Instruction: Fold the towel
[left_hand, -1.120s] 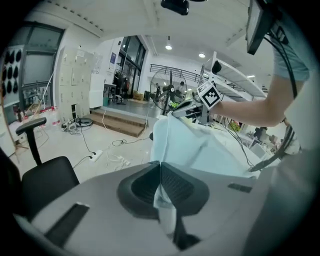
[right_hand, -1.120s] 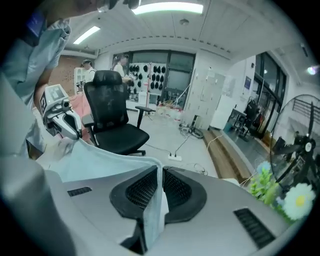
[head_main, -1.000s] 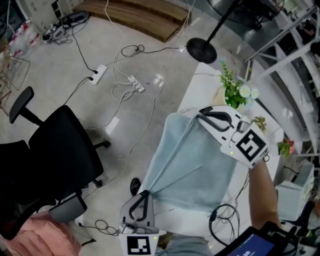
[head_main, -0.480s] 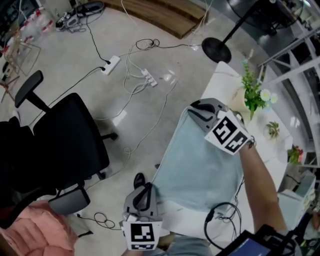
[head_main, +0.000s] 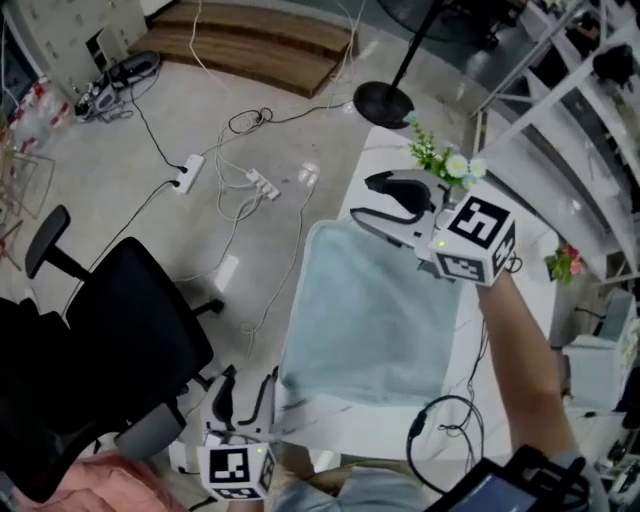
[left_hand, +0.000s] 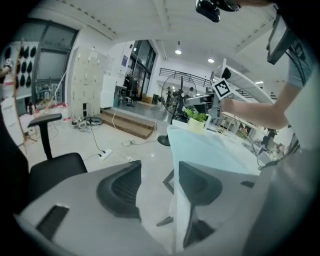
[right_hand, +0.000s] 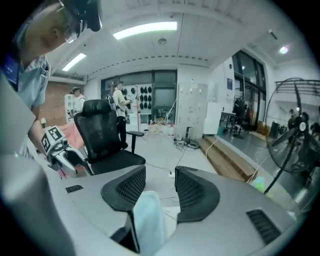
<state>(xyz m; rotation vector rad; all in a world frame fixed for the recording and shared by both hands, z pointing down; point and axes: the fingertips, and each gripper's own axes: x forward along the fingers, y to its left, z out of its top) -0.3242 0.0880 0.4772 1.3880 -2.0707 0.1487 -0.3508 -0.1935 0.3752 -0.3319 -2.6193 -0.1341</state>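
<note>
Towel (head_main: 370, 315) flattened — right gripper (head_main: 362, 198) opened beside.

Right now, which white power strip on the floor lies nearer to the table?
The right-hand power strip, among the looped white cables, is nearer the table. The left-hand power strip lies farther off, on a black cable.

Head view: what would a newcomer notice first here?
The pale blue towel, spread flat on the white table, centre right. Then the two grippers, jaws just opened: the right gripper over the towel's far edge with a bit of towel loose between its jaws, the left gripper off the near corner, towel edge by one jaw, unpinched. A black office chair fills the floor at left.
</note>
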